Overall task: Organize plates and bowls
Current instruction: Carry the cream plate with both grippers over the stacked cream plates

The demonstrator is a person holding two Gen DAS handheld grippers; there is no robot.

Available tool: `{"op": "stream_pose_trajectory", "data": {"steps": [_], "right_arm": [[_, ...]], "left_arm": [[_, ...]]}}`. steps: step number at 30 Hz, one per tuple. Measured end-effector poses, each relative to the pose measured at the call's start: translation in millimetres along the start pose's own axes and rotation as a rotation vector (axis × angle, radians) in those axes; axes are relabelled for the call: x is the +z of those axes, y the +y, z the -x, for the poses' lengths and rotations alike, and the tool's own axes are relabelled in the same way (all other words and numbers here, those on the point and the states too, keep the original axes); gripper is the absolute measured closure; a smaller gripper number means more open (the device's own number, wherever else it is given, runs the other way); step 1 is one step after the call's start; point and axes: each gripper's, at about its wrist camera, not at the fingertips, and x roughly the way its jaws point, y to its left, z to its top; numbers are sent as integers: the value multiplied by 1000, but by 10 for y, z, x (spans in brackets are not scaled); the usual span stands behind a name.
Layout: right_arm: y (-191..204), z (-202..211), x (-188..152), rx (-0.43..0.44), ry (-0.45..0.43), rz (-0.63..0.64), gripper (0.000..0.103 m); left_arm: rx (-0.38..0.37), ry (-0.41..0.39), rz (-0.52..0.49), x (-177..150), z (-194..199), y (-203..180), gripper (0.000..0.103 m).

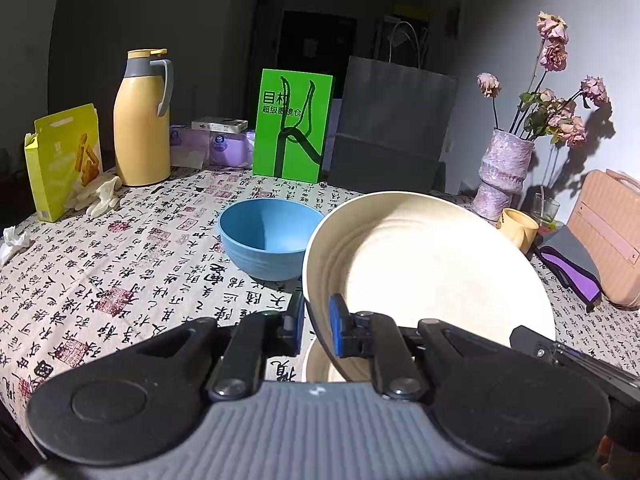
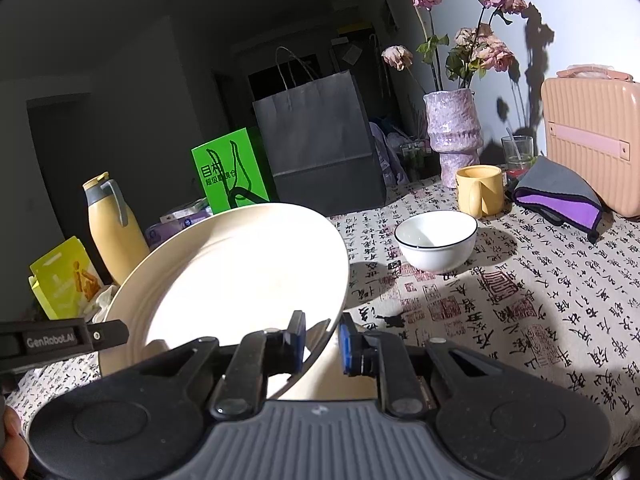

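Two cream plates show in the left wrist view: the upper cream plate (image 1: 432, 264) is tilted, its near rim pinched between the blue pads of the left claw (image 1: 314, 322), which is closed down to the rim's thickness. A second cream plate (image 1: 320, 364) lies beneath it, mostly hidden. Just behind sits a blue bowl (image 1: 268, 236) on the tabletop (image 1: 120, 280), whose cloth is printed with black Chinese calligraphy and red seal stamps. Farther back stand a yellow snack box (image 1: 64, 160), a yellow thermos jug (image 1: 142, 120), and a green bag (image 1: 294, 124) reading "目村" above a smaller line partly hidden by its cord. A dark paper bag (image 1: 388, 128), a vase of dried roses (image 1: 504, 172), a yellow mug (image 1: 518, 228) and a pink case (image 1: 608, 236) stand to the right.

From the right wrist view, the same tilted plate (image 2: 240, 272) fills the left half, its rim between the pads of the right claw (image 2: 322, 344); the claw is narrowly open, and whether both pads touch the rim I cannot tell. At the left edge a black part of the other gripper reads "GenRobot.AI" (image 2: 50, 340). A white bowl (image 2: 436, 240) with a dark rim line sits apart on the cloth, near the mug (image 2: 480, 190) and a folded grey and purple cloth (image 2: 560, 196).
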Motion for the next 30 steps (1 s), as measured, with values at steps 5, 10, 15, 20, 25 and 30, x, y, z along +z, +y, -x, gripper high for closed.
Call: {"op": "stream_pose_trajectory", "data": {"steps": [5,10,15,20,25,30], "right_arm": [[-5,-5,-54,3,15,4,86],[-16,-18,-104,4,27,5,86],[-34,-36,-155,2,39,8,86],[-56,-49,-200,-4,53,10,86],[-81,-41,-229,-14,60,15,86],[-123,-79,-274,-26,82,16,86]], "left_arm": [[-1,-8,5,-56,36,14,89],[-6,9,22,-105,1,45,89],[-15,23,36,-184,-27,83,89],[-20,37,42,-252,-46,94,89],[-31,48,43,-298,-63,83,89],[-37,70,43,-371,-114,75,89]]}}
